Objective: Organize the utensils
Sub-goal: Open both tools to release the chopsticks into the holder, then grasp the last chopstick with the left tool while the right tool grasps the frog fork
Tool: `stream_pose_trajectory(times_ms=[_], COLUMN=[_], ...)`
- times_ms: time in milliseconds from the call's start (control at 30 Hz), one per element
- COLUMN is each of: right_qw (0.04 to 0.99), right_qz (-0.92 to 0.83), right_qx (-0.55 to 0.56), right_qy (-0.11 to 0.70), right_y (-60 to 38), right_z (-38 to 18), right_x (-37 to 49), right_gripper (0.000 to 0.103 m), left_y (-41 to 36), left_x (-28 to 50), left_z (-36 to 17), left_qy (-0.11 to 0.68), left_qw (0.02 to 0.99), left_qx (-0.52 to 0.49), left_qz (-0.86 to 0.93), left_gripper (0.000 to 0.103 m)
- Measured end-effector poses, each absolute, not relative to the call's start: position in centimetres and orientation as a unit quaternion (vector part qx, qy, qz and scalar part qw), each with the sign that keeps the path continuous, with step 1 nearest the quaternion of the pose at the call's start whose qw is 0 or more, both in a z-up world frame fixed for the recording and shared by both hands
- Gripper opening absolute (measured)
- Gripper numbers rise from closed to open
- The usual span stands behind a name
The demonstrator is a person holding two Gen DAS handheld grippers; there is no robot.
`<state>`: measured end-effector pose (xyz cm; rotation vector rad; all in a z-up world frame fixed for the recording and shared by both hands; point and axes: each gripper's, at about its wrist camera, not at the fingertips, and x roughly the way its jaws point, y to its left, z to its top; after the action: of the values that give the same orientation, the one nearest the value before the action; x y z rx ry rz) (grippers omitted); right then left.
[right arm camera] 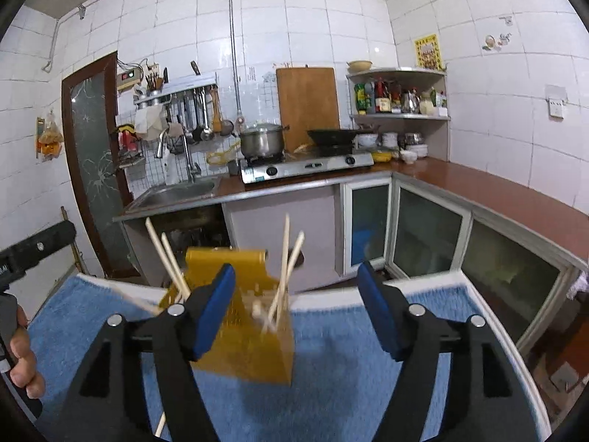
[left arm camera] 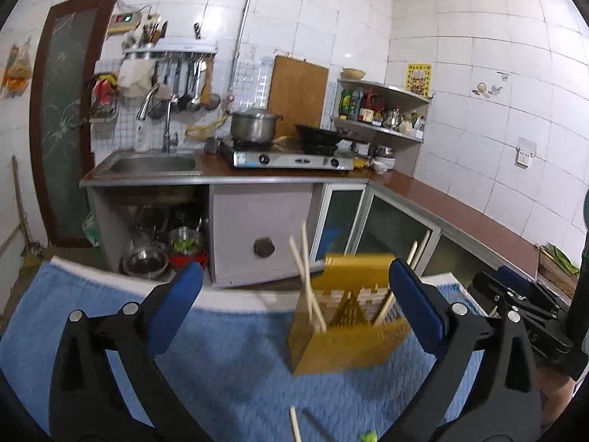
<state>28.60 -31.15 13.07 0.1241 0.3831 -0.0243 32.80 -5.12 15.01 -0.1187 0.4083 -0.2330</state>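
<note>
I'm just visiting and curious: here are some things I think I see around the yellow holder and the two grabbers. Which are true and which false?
1. The yellow utensil holder stands on a blue towel. True.
2. The holder is empty. False: chopsticks stick out of it.
3. The left gripper is clamped shut. False: its jaws stand wide open.
4. The right gripper is open and grips nothing. True.
5. A metal pot sits on the stove. True.

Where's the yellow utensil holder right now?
The yellow utensil holder stands on the blue towel with chopsticks in it, just ahead of both open grippers, centre-right in the left wrist view.
</note>
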Motion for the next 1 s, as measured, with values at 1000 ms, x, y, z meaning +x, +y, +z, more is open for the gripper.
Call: stream_pose_trajectory(times_ms=[1000], right_qw=[0.937], right_qz=[0.0], right_qx=[0.036], right_qy=[0.349], right_y=[-26.4], right_z=[-1.4], right_x=[24.8], right_gripper=[0.084], left_y=[-4.2], left_x=[32.3], left_z=[-2.5], left_qy=[0.409], left_qw=[0.906], left_qx=[-0.06], left_qz=[-0.091], left_gripper=[0.091])
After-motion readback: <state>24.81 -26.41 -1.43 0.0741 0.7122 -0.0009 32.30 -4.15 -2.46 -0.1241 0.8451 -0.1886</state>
